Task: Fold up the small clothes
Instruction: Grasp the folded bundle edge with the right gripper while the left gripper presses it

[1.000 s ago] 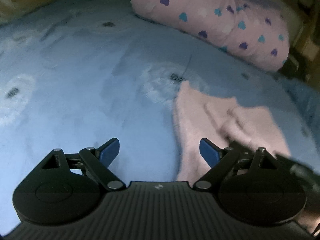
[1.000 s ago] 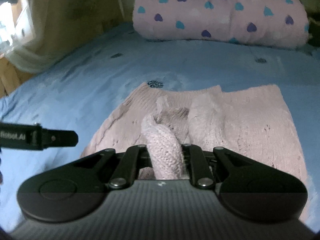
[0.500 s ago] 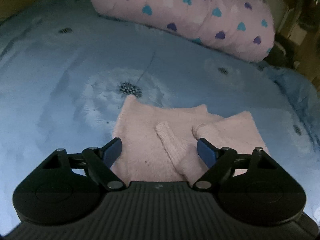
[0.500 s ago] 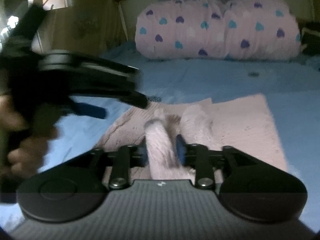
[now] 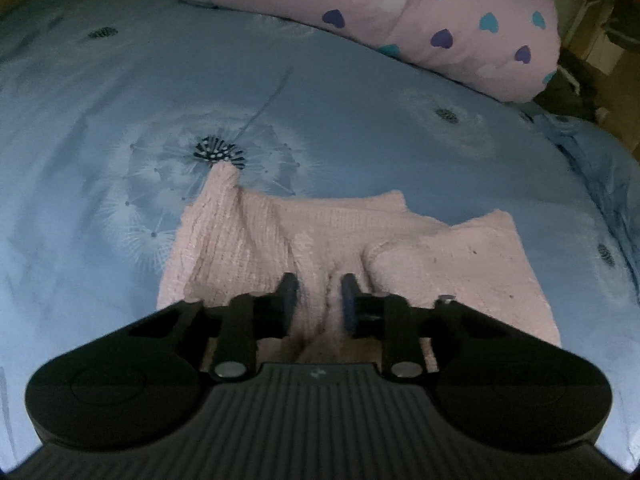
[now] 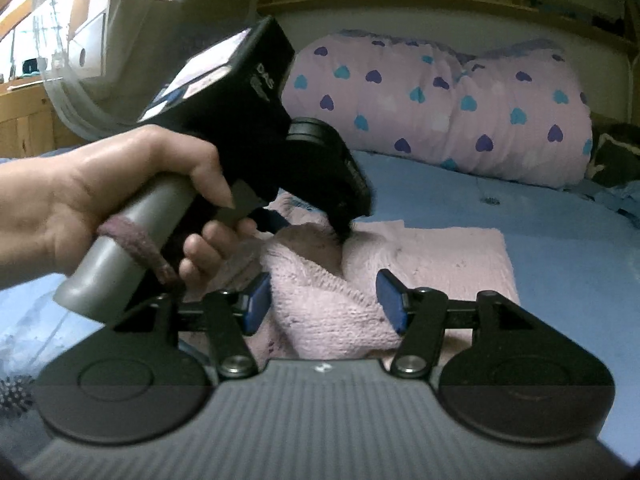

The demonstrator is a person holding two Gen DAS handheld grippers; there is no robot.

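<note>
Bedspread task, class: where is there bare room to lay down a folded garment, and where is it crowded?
Free: the blue bedspread left of the pink knit garment, and the strip between it and the heart-print bolster. Crowded: the garment's near edge, where the left tongs and right tongs meet.

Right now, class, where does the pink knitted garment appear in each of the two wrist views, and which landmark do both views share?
Left wrist view: the pink knitted garment lies at lower centre on the blue bedsheet, a fold of it pinched in the left hand-held gripper.
Right wrist view: it lies at lower centre, a fold between the open right hand-held gripper.
Shared landmark: the heart-patterned pillow.
</note>
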